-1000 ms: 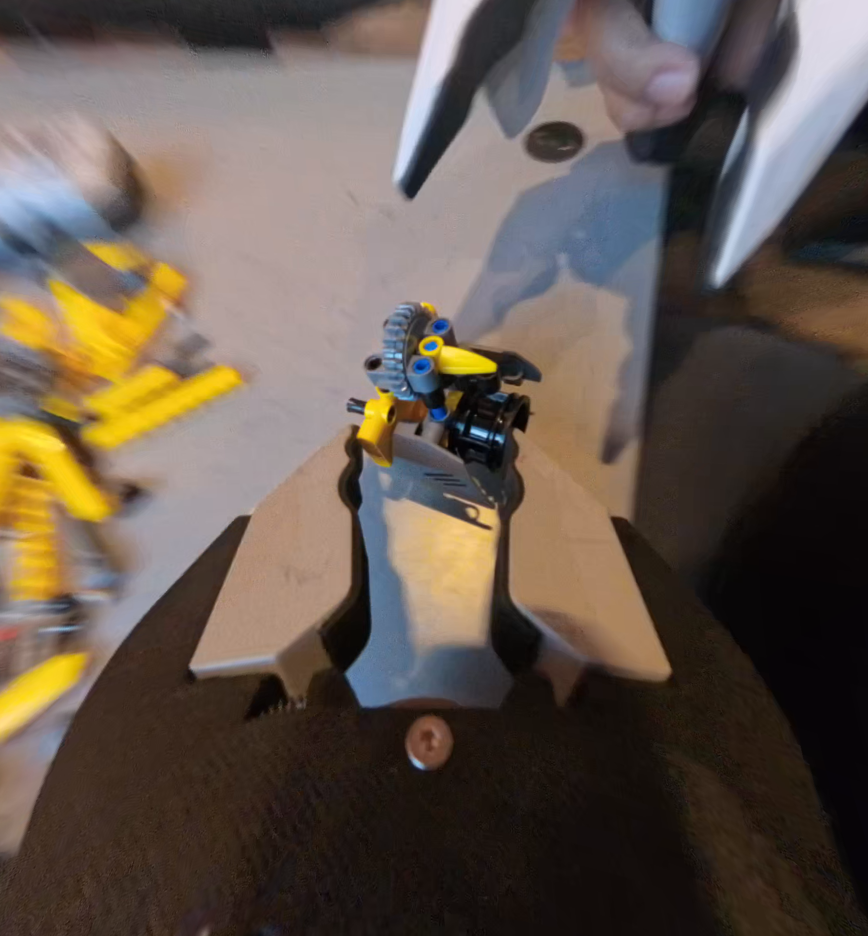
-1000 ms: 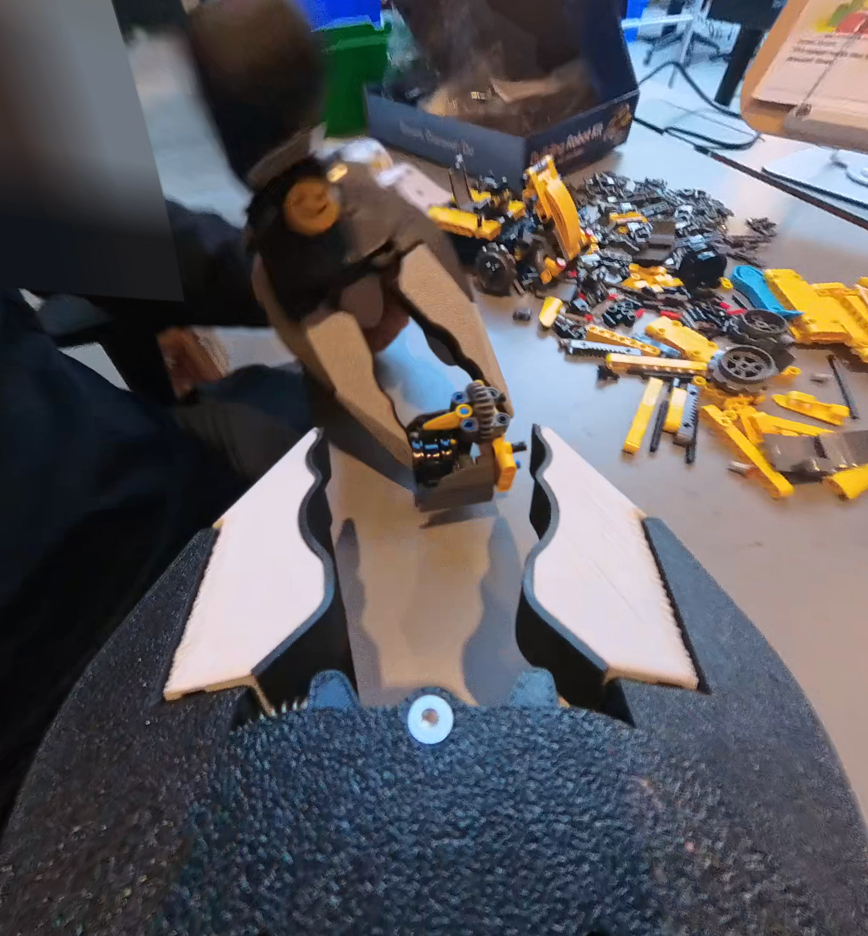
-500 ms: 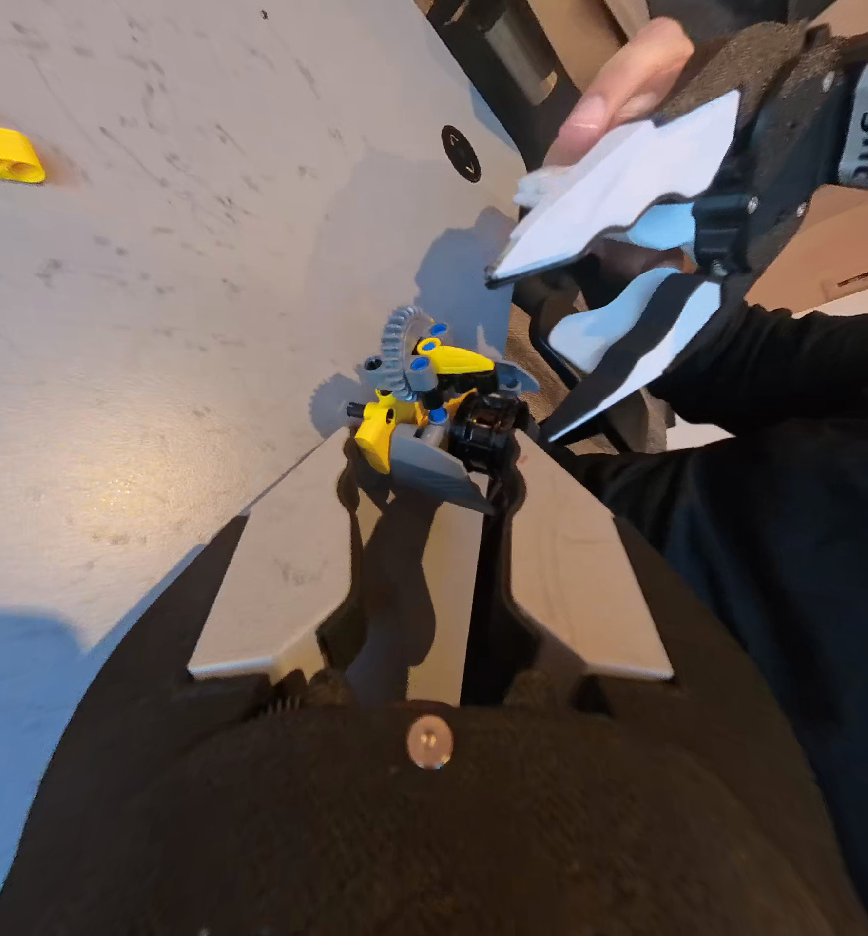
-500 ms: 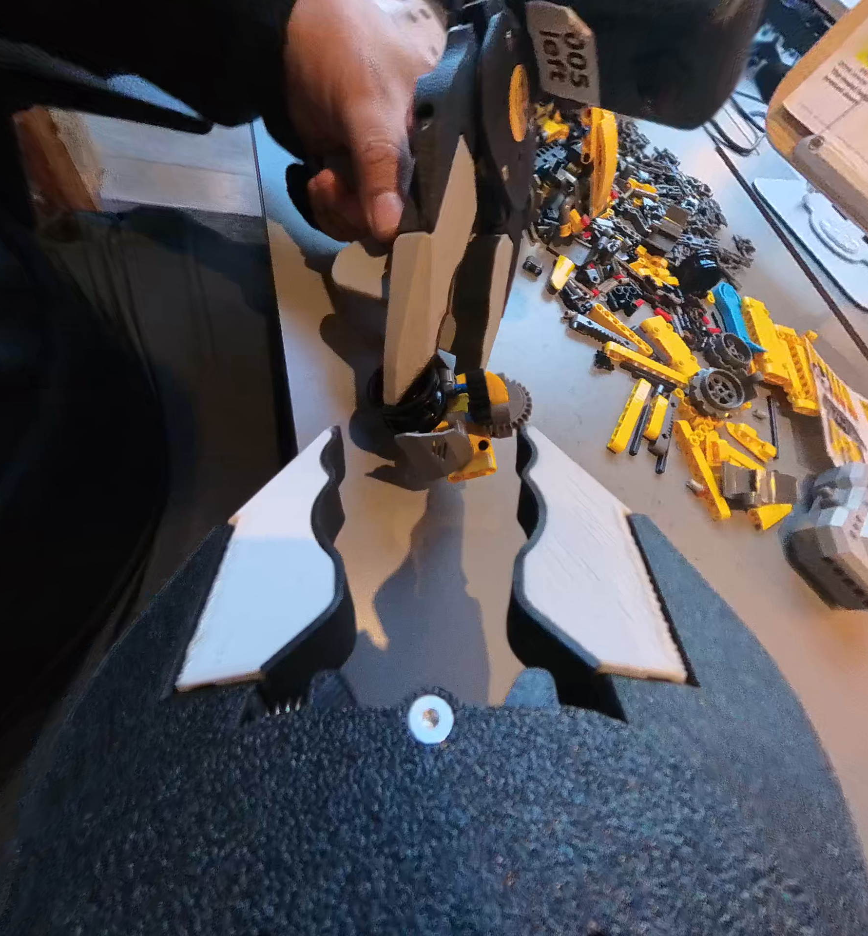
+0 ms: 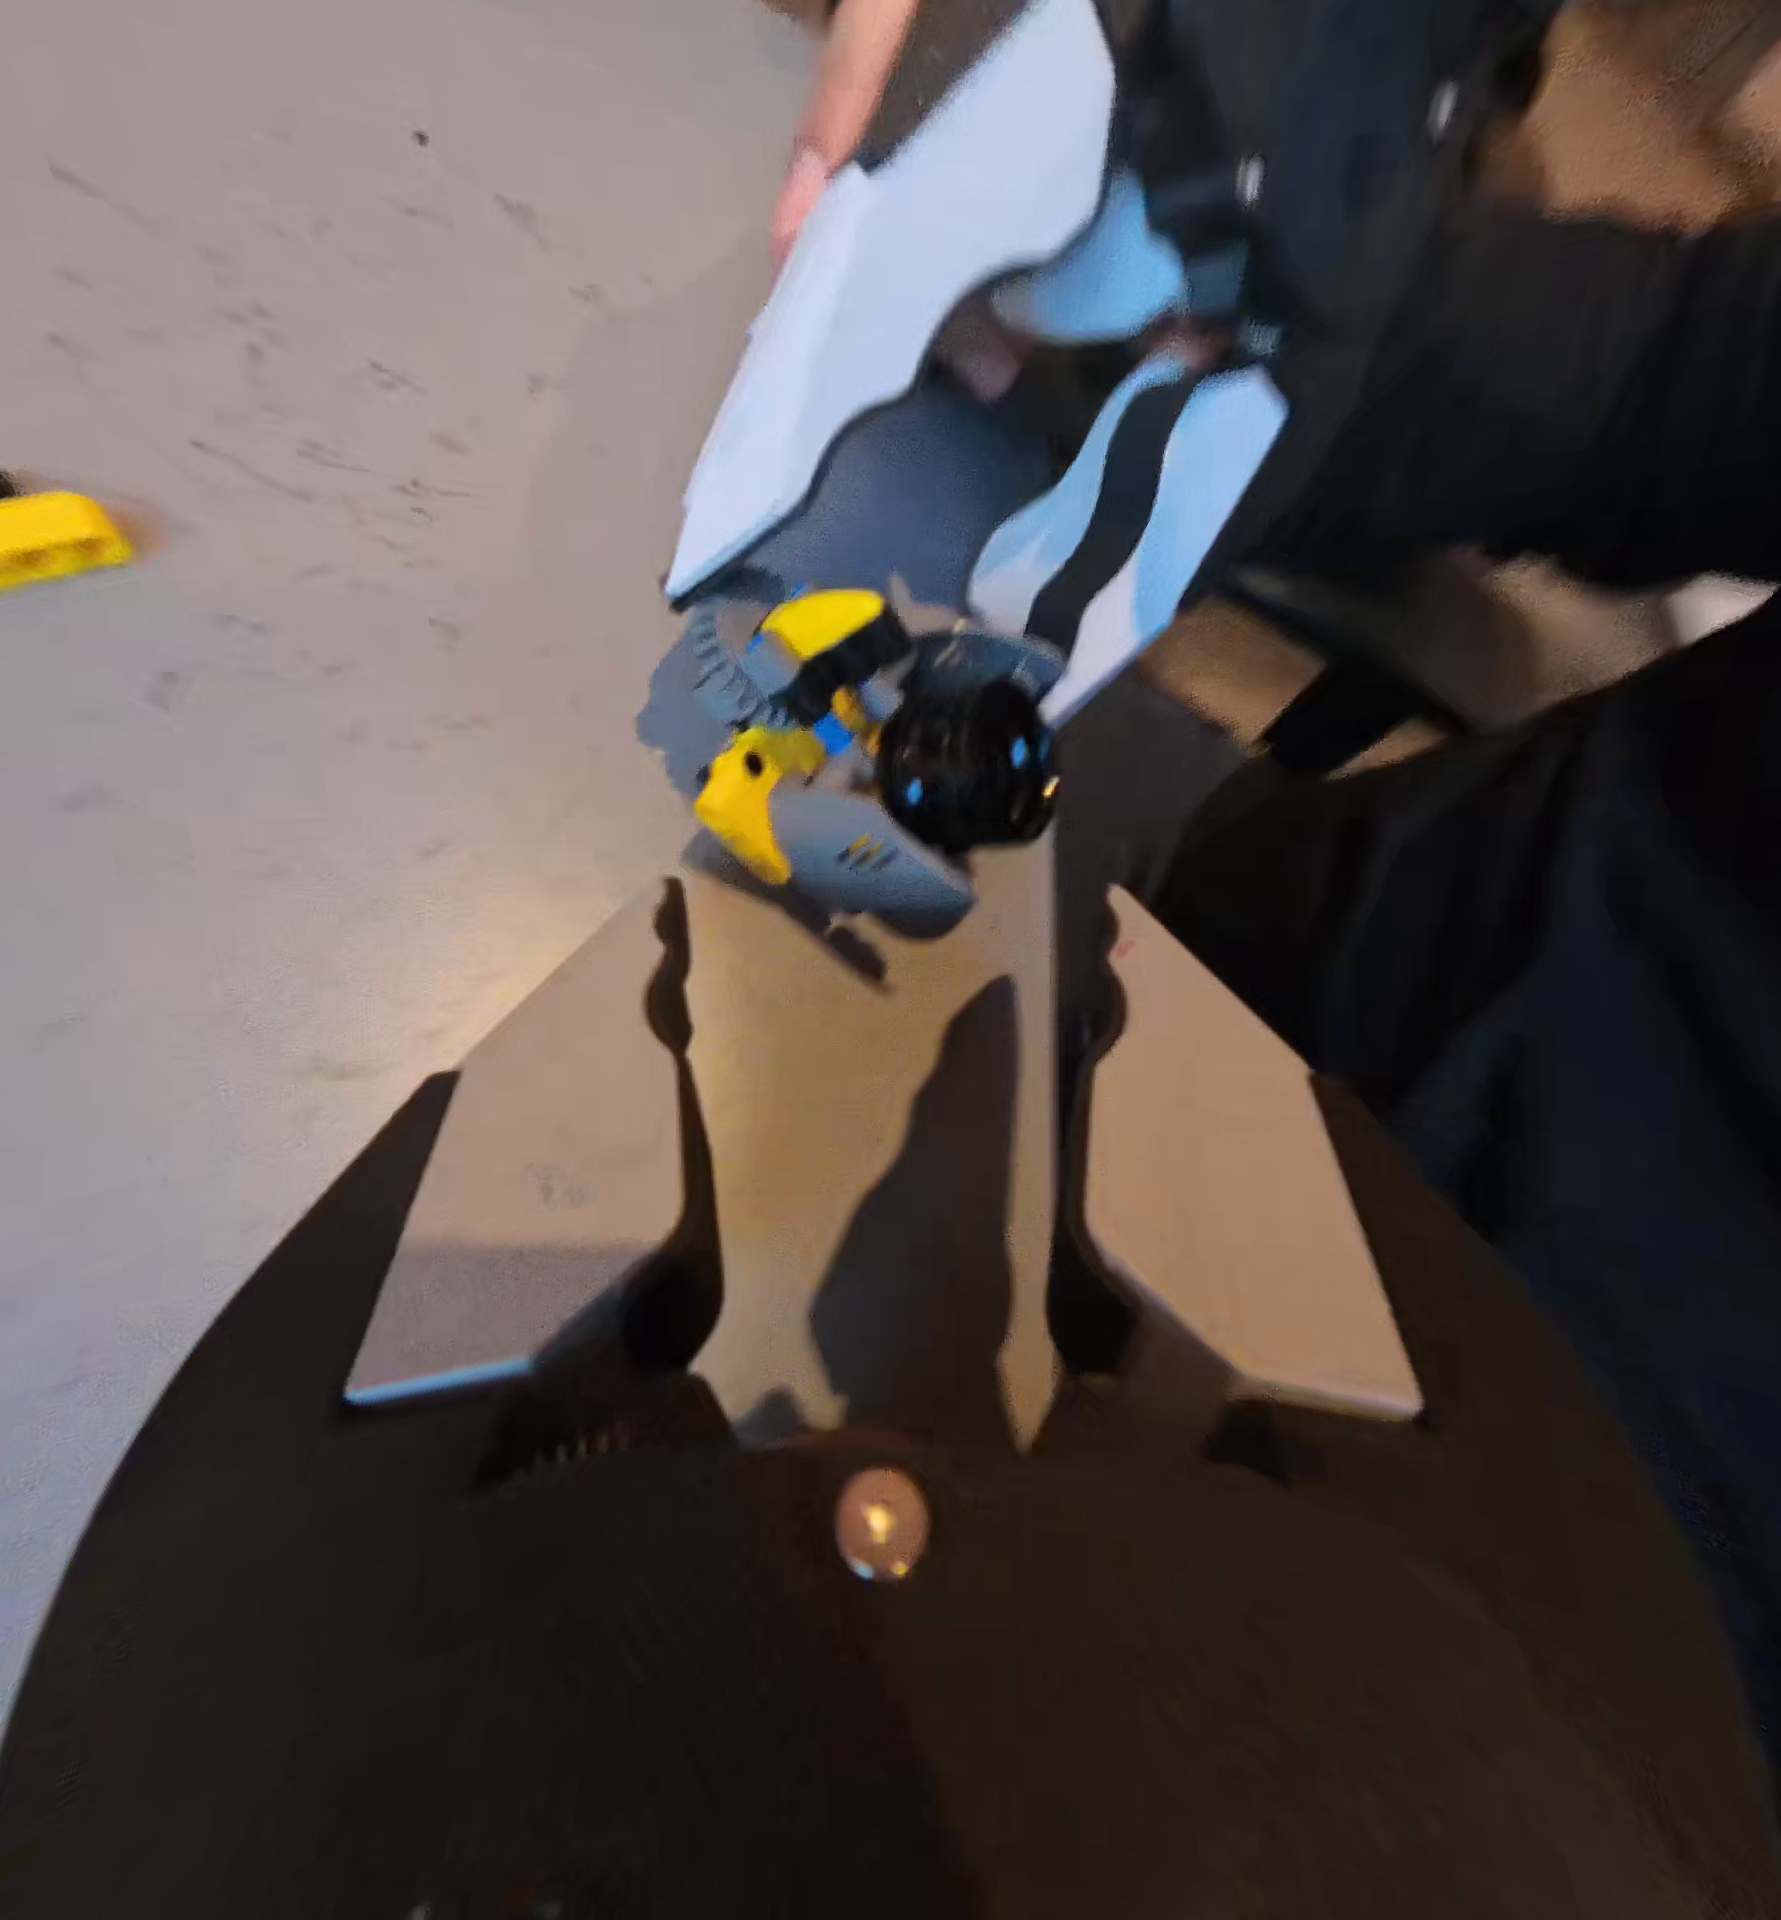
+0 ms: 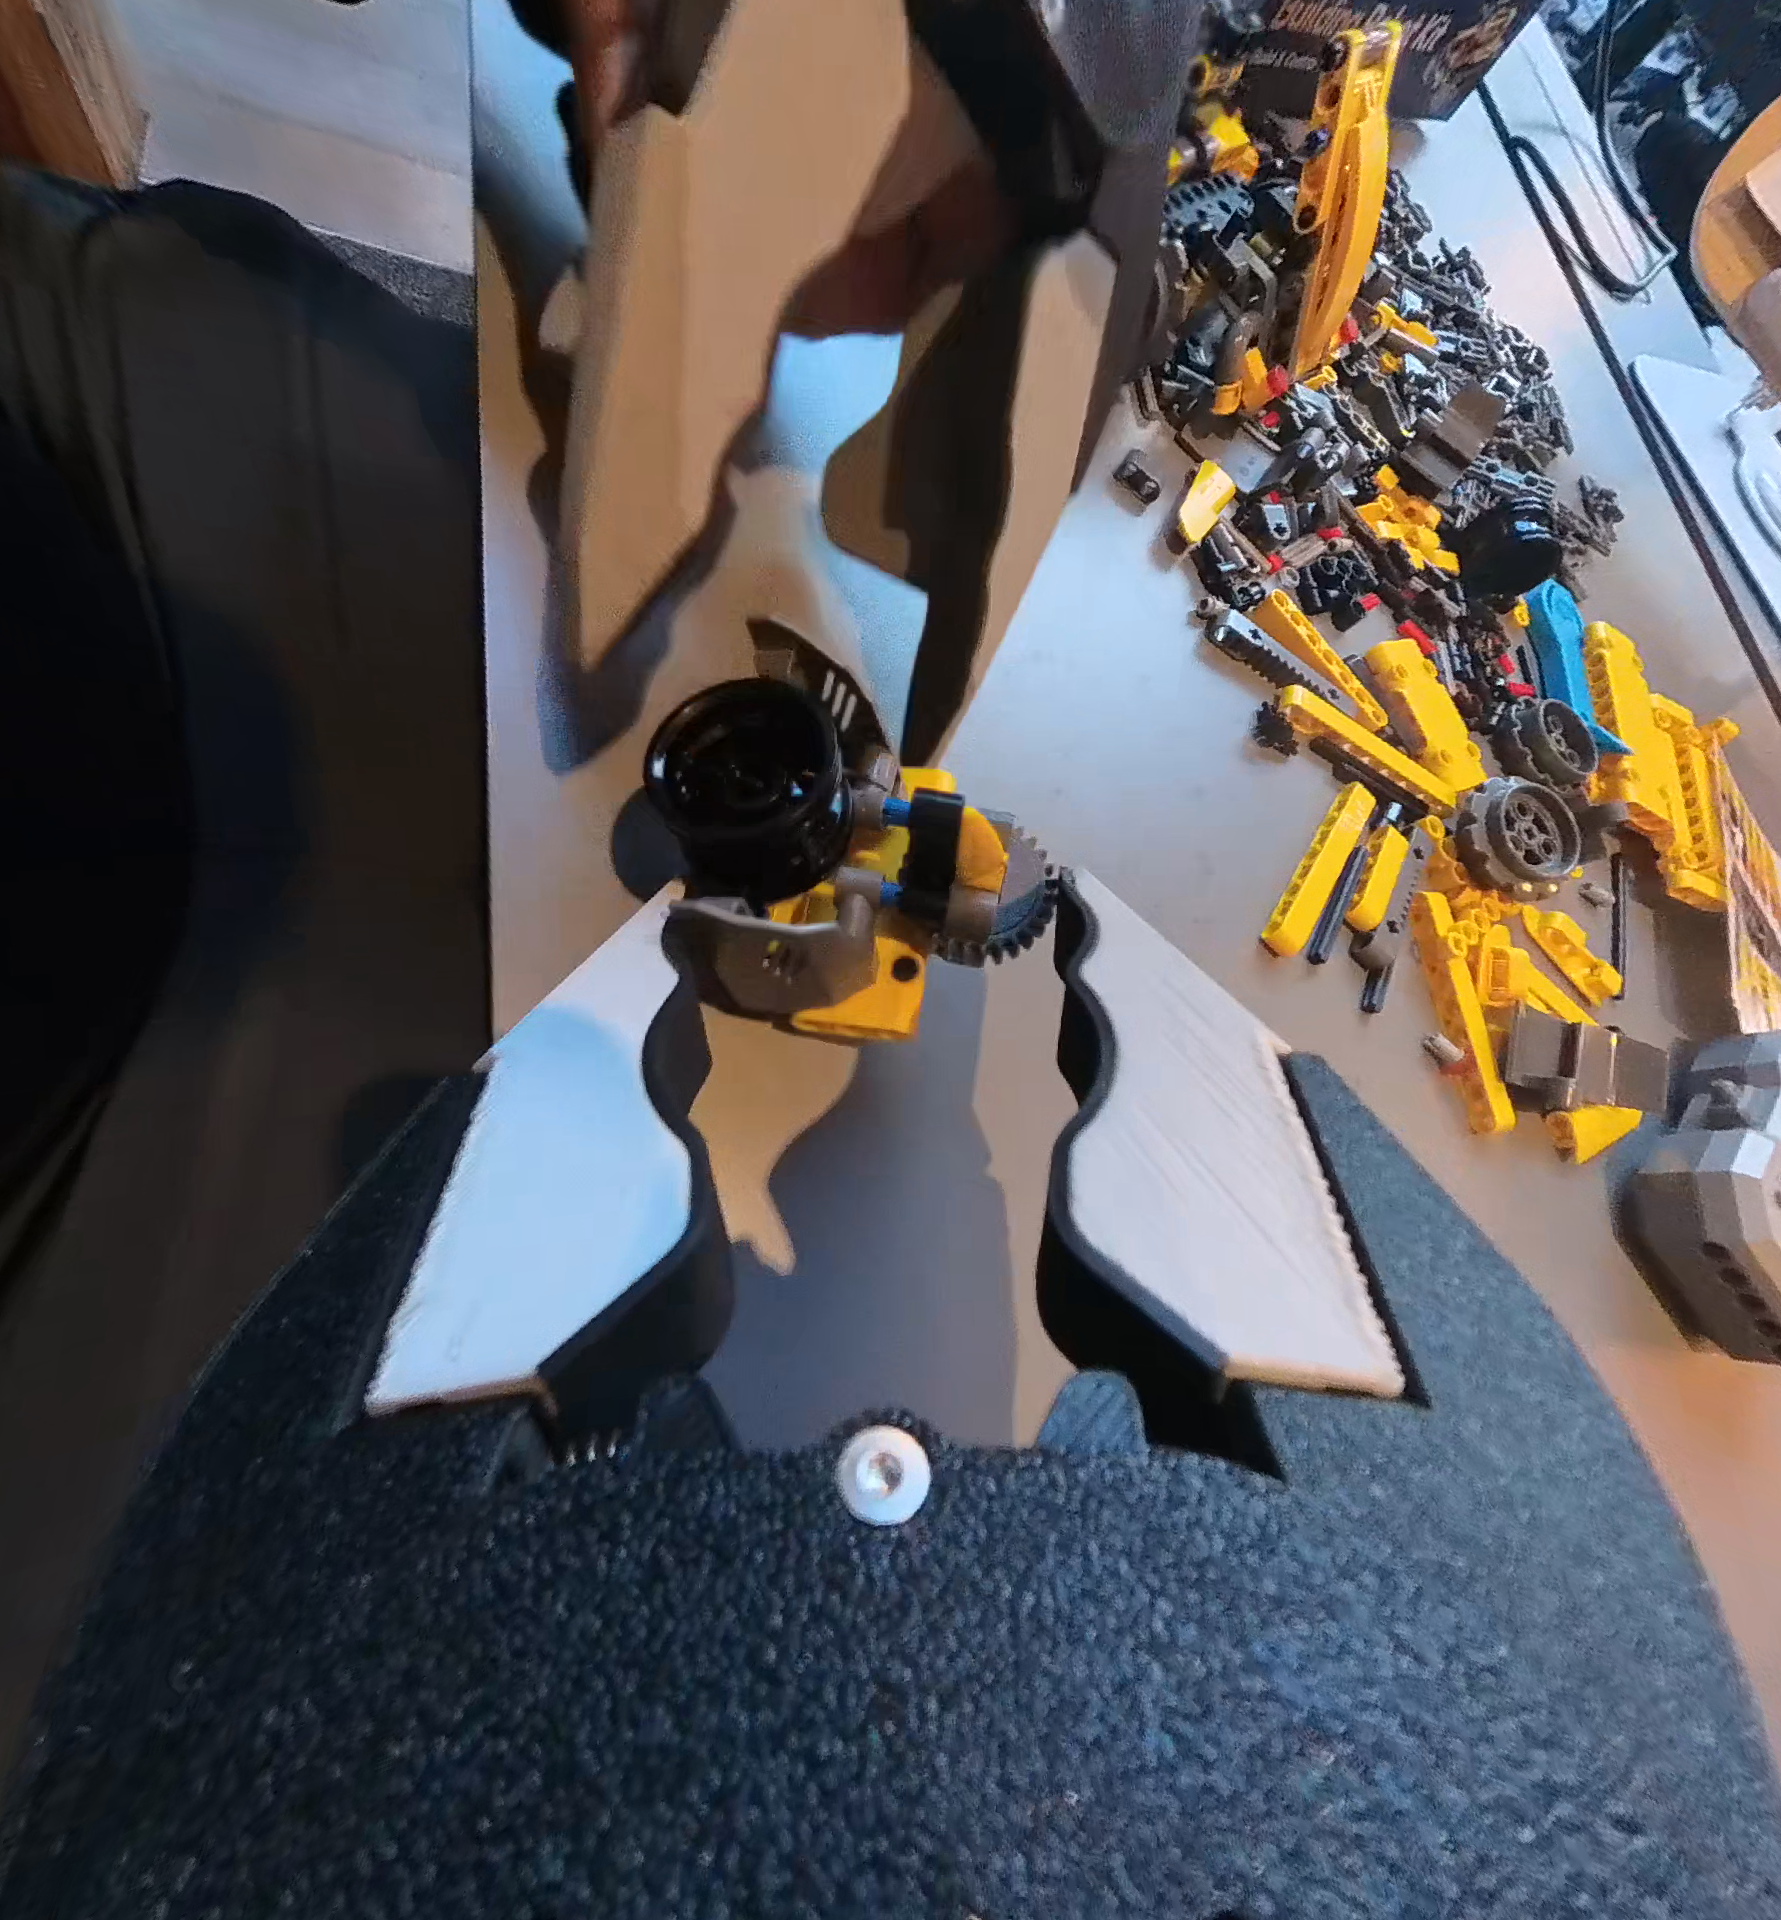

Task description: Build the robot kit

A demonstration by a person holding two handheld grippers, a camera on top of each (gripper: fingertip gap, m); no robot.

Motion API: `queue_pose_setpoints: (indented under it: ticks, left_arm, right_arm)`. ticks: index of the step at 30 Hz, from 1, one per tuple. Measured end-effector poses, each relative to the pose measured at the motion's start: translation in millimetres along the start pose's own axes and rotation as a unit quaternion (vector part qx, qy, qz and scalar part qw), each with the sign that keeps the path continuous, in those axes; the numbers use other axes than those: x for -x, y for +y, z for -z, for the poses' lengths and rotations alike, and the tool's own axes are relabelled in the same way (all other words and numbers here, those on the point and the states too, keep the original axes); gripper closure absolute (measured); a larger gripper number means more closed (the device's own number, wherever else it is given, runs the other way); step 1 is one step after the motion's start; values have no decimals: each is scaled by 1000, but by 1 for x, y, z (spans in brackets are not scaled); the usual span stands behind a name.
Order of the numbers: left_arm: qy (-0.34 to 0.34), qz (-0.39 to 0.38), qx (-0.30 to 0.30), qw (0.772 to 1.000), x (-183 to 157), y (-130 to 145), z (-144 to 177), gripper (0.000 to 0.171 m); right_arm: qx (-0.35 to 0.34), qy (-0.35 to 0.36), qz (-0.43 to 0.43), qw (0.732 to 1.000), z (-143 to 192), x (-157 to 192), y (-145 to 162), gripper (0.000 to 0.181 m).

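Both grippers, left gripper [image 5: 886, 914] and right gripper [image 6: 870, 894], gape wide with nothing held, flanking the small brick assembly [image 6: 824, 862] lying mid-frame near the table [image 6: 1104, 665] edge.

Grey table [image 6: 1104, 665] w/ small brick assembly [image 6: 824, 862] at edge (loose parts pile [image 6: 1405, 582] farther right).

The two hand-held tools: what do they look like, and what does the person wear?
Each tool, left and right, has a rough black body, a silver screw at the centre and two pale flat fingers with wavy black inner edges. The person wears a black long sleeve.
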State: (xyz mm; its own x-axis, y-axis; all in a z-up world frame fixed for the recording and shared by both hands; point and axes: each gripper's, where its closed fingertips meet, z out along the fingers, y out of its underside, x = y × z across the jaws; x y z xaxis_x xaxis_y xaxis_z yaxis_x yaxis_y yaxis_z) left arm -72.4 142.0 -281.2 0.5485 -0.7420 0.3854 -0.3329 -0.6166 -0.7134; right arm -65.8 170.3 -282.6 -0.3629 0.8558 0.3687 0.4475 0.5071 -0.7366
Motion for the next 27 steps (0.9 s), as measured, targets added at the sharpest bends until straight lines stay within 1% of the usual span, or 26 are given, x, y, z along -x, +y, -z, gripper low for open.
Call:
queue_pose_setpoints:
  ticks: [1, 2, 3, 5, 6, 7, 8, 9, 11, 14, 17, 20, 24, 27]
  left_arm:
    - [-36, -46, 10, 998, 8, 4, 5, 92]
    - [-75, -101, 15, 992, 15, 5, 10, 92]
    - [-101, -166, 16, 981, 18, 3, 14, 94]
    - [-127, -296, 2, 947, 14, -5, 18, 105]
    - [-133, -348, -10, 928, 11, -9, 17, 111]
    - [-137, -386, -16, 912, 9, -12, 16, 121]
    - [-136, -408, -14, 903, 8, -13, 13, 130]
    - [-132, -416, -7, 900, 9, -13, 10, 133]
    - [-108, -410, 2, 906, 7, -11, 3, 136]
    - [-84, -402, -18, 911, 1, -12, 0, 142]
    - [-72, -386, -33, 919, -5, -15, 1, 138]
    - [-67, -379, -35, 922, -6, -14, 0, 149]
    - [-61, -371, -31, 926, -3, -11, -5, 150]
    - [-58, -372, -33, 926, -4, -10, -4, 151]
  right_arm:
    - [0, -4, -2, 1000, 0, 0, 1, 115]
    - [-1, -9, -3, 1000, 0, 0, 1, 115]
    - [-2, -13, -2, 1000, 0, 0, 1, 115]
    - [-3, -22, -3, 1000, 0, 0, 1, 115]
    - [-2, -26, -4, 1000, -1, 0, 2, 116]
    - [-2, -31, -4, 1000, -1, 0, 2, 116]
    - [0, -33, -5, 999, -2, 0, 3, 116]
    - [4, -36, -4, 999, -3, 1, 4, 117]
    - [11, -41, 0, 999, -5, 3, 6, 118]
    - [13, -48, -6, 999, -5, 3, 6, 120]
    - [13, -53, -13, 998, -5, 3, 7, 120]
    - [-1, -55, -26, 998, -2, 0, 4, 117]
    - [-20, -51, -36, 998, 6, -4, 4, 116]
    - [-38, -51, -39, 997, 18, -6, 6, 126]
